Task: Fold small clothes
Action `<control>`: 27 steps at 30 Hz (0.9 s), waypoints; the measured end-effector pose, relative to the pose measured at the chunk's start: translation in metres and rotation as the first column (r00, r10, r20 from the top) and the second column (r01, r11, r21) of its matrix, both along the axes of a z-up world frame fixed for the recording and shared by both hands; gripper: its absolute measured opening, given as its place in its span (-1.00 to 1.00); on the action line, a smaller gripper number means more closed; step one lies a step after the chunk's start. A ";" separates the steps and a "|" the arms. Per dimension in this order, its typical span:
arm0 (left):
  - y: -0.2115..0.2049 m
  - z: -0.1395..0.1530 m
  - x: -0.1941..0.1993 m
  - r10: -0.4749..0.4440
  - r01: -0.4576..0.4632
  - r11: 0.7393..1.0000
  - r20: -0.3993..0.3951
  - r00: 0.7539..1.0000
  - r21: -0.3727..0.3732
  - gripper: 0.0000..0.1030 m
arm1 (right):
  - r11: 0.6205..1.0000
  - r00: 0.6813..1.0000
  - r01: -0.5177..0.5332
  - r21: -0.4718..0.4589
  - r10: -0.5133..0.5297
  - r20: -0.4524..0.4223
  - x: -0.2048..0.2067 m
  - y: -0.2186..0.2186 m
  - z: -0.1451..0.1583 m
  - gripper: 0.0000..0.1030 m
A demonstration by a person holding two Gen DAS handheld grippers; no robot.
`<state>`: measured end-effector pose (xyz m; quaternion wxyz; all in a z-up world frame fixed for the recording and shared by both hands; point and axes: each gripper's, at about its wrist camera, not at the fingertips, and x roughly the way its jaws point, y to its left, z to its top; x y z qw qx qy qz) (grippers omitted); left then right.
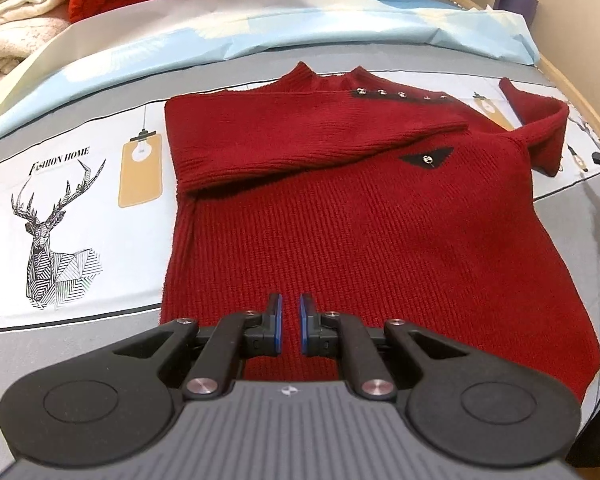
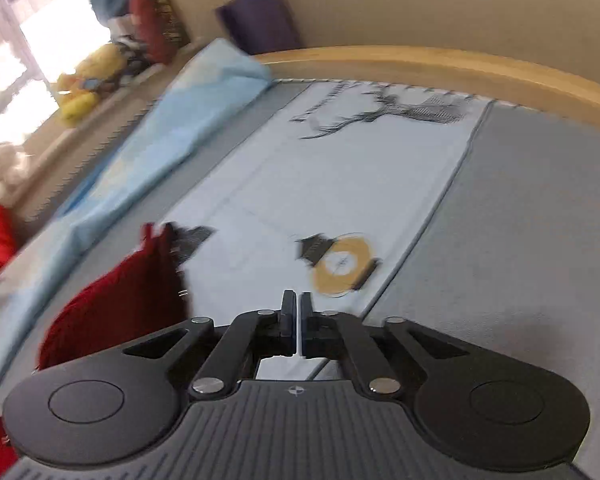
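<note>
Ahead of left gripper (image 1: 291,322), jaws nearly shut and empty: red sweater (image 1: 360,216), one sleeve folded across. Left of right gripper (image 2: 298,320), closed on nothing: sweater's edge.

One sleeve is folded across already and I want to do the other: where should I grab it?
Pinch the cuff of the spread sleeve, coming from the outer side. That end lies free on the bedsheet, slightly raised, so likely easy to catch.

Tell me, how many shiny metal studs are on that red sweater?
6. Five sit in a row along the sweater's shoulder strip, beside the collar. One sits on the black triangle patch on the chest. More may be hidden under the folded sleeve.
</note>
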<state>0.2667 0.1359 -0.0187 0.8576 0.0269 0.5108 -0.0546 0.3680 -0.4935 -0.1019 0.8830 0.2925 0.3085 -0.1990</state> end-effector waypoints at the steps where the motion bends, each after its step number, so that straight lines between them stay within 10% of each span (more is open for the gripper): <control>1: 0.001 0.000 0.001 0.006 -0.006 1.000 0.000 1.000 -0.002 -0.83 | 0.999 0.999 -0.043 -0.016 0.044 0.029 0.002 0.006 0.004 -0.87; 5: 0.000 -0.002 0.002 0.023 -0.023 1.000 -0.005 1.000 0.002 -0.75 | 0.959 0.974 -0.187 0.212 0.154 0.166 0.030 0.013 0.012 0.28; 6: -0.001 -0.004 0.002 0.023 -0.023 1.000 -0.010 1.000 0.007 -0.70 | 0.950 0.970 -0.201 0.238 0.160 0.181 0.040 0.016 0.013 0.30; 13: -0.002 -0.008 0.002 0.027 -0.027 1.000 -0.022 0.999 0.006 -0.66 | 0.950 0.981 -0.195 0.245 0.182 0.073 0.104 0.037 0.005 0.28; 15: 0.000 -0.008 0.003 0.029 -0.029 1.000 -0.023 0.999 0.005 -0.66 | 0.959 0.980 -0.199 0.201 0.197 0.030 0.115 0.043 0.001 0.07; 17: 0.000 -0.008 0.004 0.028 -0.027 1.000 -0.024 0.999 0.014 -0.66 | 0.957 0.971 -0.234 0.172 0.240 -0.010 0.118 0.058 -0.001 -0.65; 20: 0.002 -0.008 0.006 0.022 -0.021 1.000 -0.019 1.000 0.014 -0.66 | 0.952 0.960 -0.277 0.132 0.280 -0.005 0.116 0.067 0.001 -0.83; 23: 0.005 -0.007 0.008 0.028 -0.028 0.999 -0.013 1.000 0.016 -0.66 | 0.977 0.973 -0.193 0.094 0.178 0.149 0.097 0.059 0.025 -0.85; 27: 0.006 -0.004 0.009 0.033 -0.033 0.999 -0.005 0.999 0.013 -0.66 | 0.996 0.895 0.048 -0.077 -0.009 0.446 0.042 0.067 0.066 -0.85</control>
